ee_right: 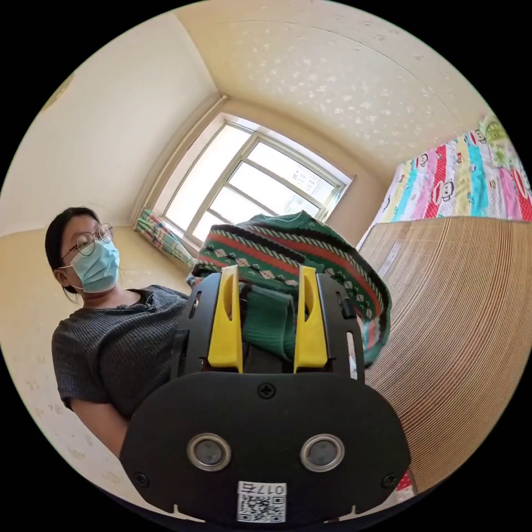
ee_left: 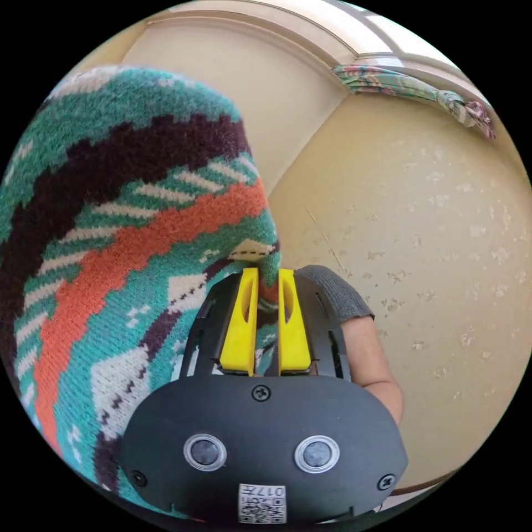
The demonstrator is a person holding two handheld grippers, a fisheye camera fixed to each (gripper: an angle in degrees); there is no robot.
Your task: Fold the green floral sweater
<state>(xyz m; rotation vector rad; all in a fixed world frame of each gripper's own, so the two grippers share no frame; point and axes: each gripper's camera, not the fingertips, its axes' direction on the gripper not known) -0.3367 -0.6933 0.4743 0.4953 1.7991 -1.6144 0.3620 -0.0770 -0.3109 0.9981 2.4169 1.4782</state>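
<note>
The green patterned sweater (ee_left: 122,233), knitted with dark, orange and white bands, hangs lifted at the left of the left gripper view. My left gripper (ee_left: 267,277) is shut on a pinched edge of it, yellow jaws close together. In the right gripper view the sweater (ee_right: 299,249) drapes over and behind my right gripper (ee_right: 269,274). A green ribbed band of the sweater lies between its yellow jaws, which stand wider apart and press on the thick band.
A person in a grey top (ee_right: 119,343) stands at the left of the right gripper view, an arm (ee_left: 371,354) behind the left gripper. A woven mat surface (ee_right: 465,332), a colourful sheet (ee_right: 460,172), a window (ee_right: 249,183) and a tied curtain (ee_left: 410,88) surround.
</note>
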